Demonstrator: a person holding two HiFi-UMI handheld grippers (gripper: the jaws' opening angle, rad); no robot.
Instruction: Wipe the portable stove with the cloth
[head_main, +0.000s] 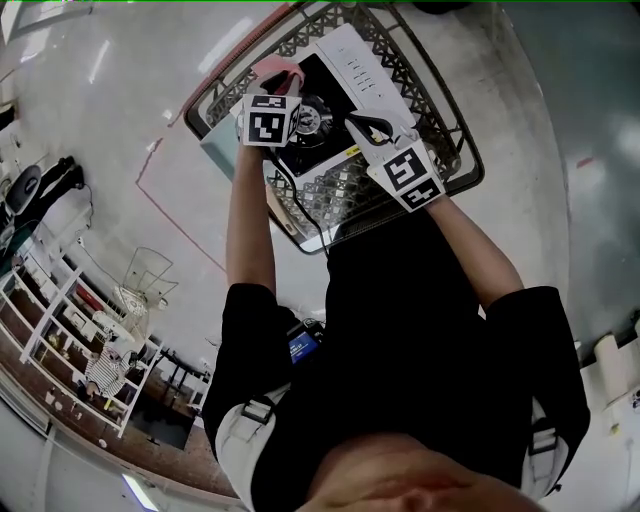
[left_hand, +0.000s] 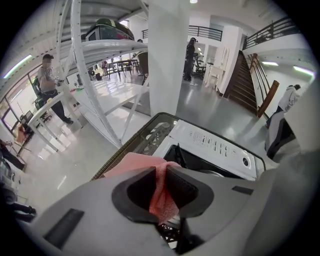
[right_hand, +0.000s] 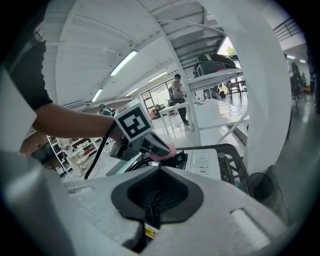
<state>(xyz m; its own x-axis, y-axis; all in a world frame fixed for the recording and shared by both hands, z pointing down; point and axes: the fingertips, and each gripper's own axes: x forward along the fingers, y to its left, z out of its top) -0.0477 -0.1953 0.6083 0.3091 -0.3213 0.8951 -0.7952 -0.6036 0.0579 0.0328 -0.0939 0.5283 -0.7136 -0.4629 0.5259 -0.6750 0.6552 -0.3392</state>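
Upper centre of head view: white portable stove (head_main: 352, 62) with black top and round burner (head_main: 308, 118), sitting inside black wire basket (head_main: 445, 135). Basket on pale table (head_main: 215, 150), glossy white floor (head_main: 120, 90) all round.

Left gripper (left_hand: 159, 174) at upper left corner of stove, jaws narrow, pinching pink cloth (left_hand: 135, 165). Cloth bunched between the pads, rest spilling forward over stove corner and basket rim. In head view, cloth at top left of stove, just above left marker cube (head_main: 272, 120).

Right gripper (right_hand: 155, 200) lower right of burner in head view, jaws fully together, nothing between them. Tips over black stove top; touching or not, cannot tell.

Right gripper view: left gripper and cloth at centre frame, stove's control panel (right_hand: 205, 162) just right of them.

Both forearms (head_main: 245, 220) reaching up frame from person (head_main: 420, 340) in black top, lower half of head view.

Background in left gripper view: white shelving (left_hand: 100, 55) upper left, people (left_hand: 47, 85) standing, staircase (left_hand: 247, 85) at right.
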